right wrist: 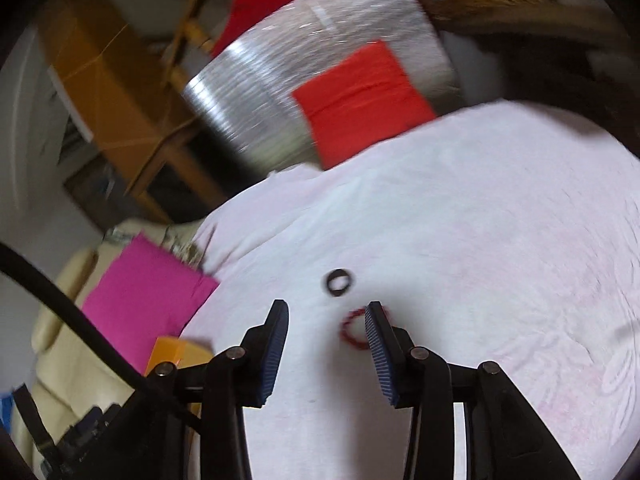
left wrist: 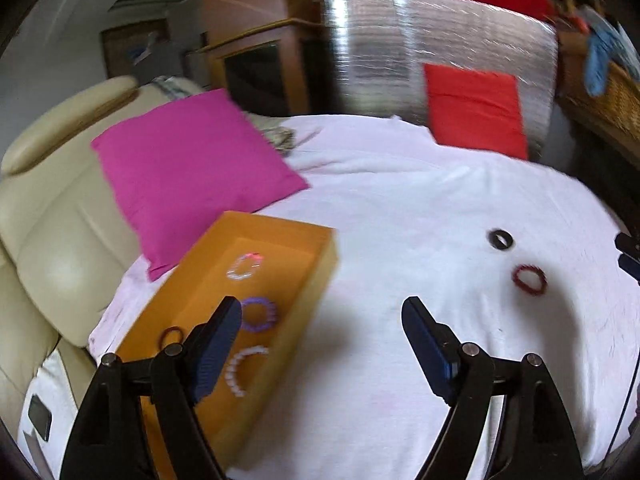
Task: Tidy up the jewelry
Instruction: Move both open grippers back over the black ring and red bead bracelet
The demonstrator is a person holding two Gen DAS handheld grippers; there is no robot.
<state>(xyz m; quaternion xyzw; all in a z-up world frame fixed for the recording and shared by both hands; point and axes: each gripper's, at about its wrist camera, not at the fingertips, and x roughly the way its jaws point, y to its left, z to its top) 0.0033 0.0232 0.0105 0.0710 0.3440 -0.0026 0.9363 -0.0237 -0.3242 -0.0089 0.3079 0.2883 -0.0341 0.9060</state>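
An orange box (left wrist: 316, 268) lies on the white cloth at the left and holds several bracelets: a clear one (left wrist: 244, 268), a purple one (left wrist: 260, 314), a pale pink one (left wrist: 242, 368) and a dark red ring (left wrist: 172, 336). My left gripper (left wrist: 322, 308) is open and empty, its left finger above the box. A black ring (left wrist: 501, 239) (right wrist: 340, 280) and a red bracelet (left wrist: 530, 279) (right wrist: 354, 330) lie on the cloth at the right. My right gripper (right wrist: 327, 308) is open above the cloth, its right finger over the red bracelet.
A magenta cushion (left wrist: 188, 172) lies behind the box on a cream sofa (left wrist: 52, 216). A red cushion (left wrist: 476, 108) leans on a silver panel (left wrist: 380, 52) at the back. A phone (left wrist: 39, 416) lies at the lower left.
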